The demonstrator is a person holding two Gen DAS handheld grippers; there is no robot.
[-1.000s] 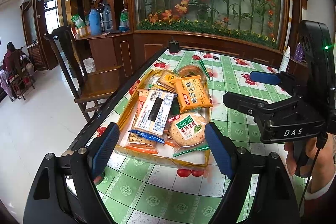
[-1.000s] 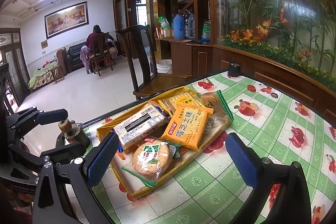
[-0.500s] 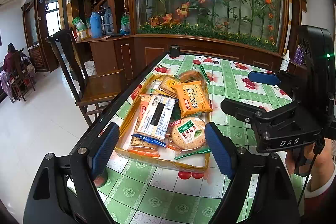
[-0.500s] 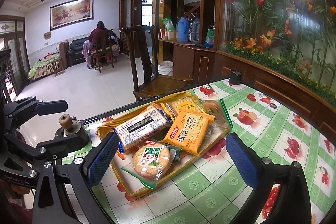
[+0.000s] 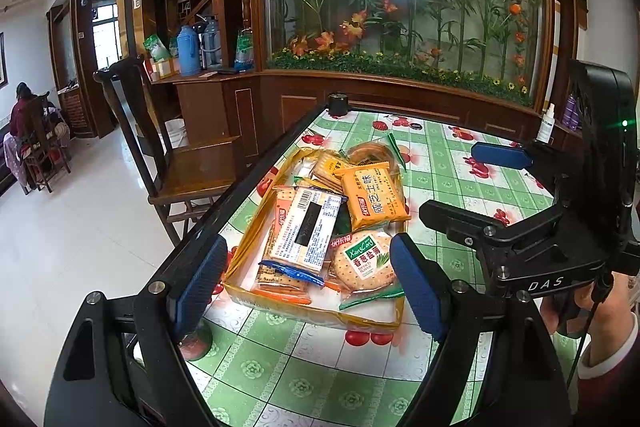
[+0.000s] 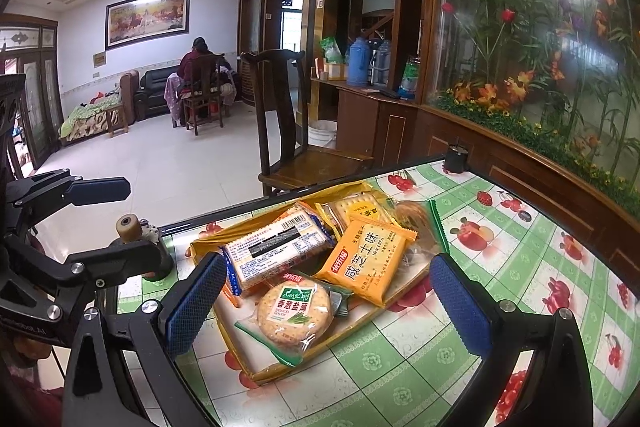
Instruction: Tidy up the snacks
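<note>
Both hand-held grippers wide, empty; left (image 5: pixel 308 283), right (image 6: pixel 328 303) over snack tray (image 5: pixel 320 315); chair (image 5: pixel 192 171) beside table (image 5: pixel 320 379).

Snack packets (image 5: pixel 316 227) in tray (image 5: pixel 308 313) on table (image 5: pixel 440 155)

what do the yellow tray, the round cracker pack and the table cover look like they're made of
Yellow tray: looks like thin, see-through plastic; its glossy walls show the tablecloth pattern through them.
Round cracker pack: clear, shiny plastic film, since the cracker shows through and the green sealed ends crinkle.
Table cover: probably wipe-clean vinyl or oilcloth, printed with green checks and fruit, lying smooth with a slight sheen; it could be something else.
</note>
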